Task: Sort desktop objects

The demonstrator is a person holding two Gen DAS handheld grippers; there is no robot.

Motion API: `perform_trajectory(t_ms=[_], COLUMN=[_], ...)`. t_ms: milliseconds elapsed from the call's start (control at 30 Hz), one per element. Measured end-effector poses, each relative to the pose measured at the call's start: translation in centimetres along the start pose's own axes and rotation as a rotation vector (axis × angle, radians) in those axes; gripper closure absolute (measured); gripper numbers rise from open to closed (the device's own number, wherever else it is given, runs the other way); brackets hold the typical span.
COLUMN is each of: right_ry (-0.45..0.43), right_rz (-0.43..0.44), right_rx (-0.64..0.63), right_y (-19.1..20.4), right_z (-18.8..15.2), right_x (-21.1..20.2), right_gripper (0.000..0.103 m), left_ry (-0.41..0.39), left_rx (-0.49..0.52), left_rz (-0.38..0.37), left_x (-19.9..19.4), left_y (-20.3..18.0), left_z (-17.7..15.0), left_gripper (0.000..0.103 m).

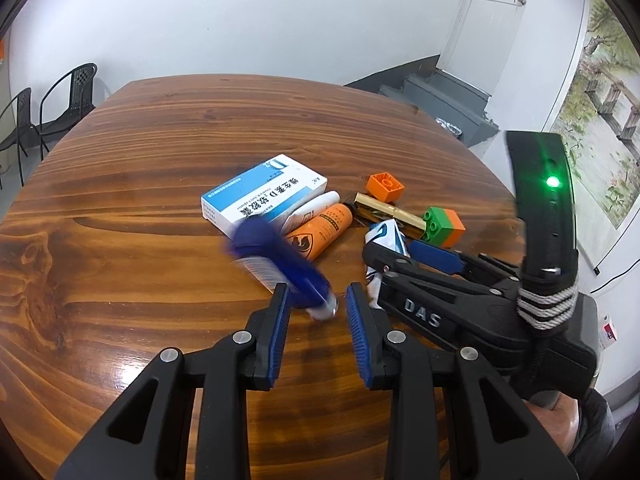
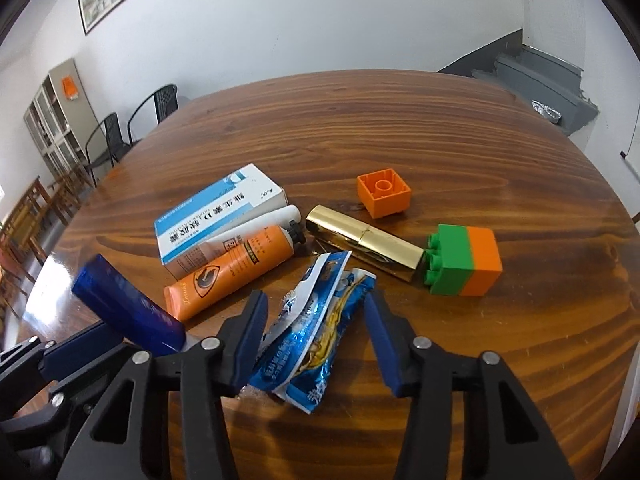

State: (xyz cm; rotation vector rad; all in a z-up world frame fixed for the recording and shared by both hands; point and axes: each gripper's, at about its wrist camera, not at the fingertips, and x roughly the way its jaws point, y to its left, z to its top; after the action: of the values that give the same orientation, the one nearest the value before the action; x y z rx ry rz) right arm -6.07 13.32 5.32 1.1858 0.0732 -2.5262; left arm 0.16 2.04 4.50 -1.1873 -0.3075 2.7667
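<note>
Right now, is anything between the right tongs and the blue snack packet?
Nothing visible is. The blue snack packet already lies between the open fingers of the right tongs; the orange tube lies beside it, off to the left.

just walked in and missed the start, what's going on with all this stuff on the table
A person is sorting small things on a wooden table with a gripper in each hand. The left gripper has a blue tube by its cap end, lifted at a slant. The right gripper is open around a blue snack packet, not squeezing it. A medicine box, orange tube, gold case and toy bricks lie untouched.
</note>
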Motion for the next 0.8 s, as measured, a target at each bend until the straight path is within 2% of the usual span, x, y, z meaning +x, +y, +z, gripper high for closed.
perform_trajectory(t_ms=[167, 367, 467, 533, 600, 800], right_ry=[0.023, 0.014, 0.01, 0.012, 0.02, 0.024], right_rz=[-0.022, -0.074, -0.071, -0.042, -0.019, -0.025], right_rx=[-0.028, -0.055, -0.055, -0.03, -0.008, -0.047], right_y=[-0.3, -1.0, -1.6, -2.3, -2.8, -1.9], right_z=[-0.4, -1.4, -2.0, -2.2, -2.1, -2.5], right_x=[0.8, -0.5, -1.2, -1.4, -1.4, -1.5], right_gripper=[0.062, 0.063, 0.063, 0.063, 0.063, 0.061], left_ry=[0.03, 0.058, 0.062, 0.056, 0.043, -0.04], left_rx=[-0.005, -0.005, -0.026, -0.044, -0.051, -0.006], left_rz=[0.015, 0.016, -0.001, -0.007, 0.009, 0.136], left_x=[1.1, 2.1, 2.0, 1.9, 1.7, 1.0], left_y=[0.2, 0.4, 0.7, 1.0, 1.1, 1.0], left_z=[-0.2, -0.3, -0.3, -0.2, -0.2, 0.4], left_gripper=[0.071, 0.071, 0.07, 0.065, 0.053, 0.04])
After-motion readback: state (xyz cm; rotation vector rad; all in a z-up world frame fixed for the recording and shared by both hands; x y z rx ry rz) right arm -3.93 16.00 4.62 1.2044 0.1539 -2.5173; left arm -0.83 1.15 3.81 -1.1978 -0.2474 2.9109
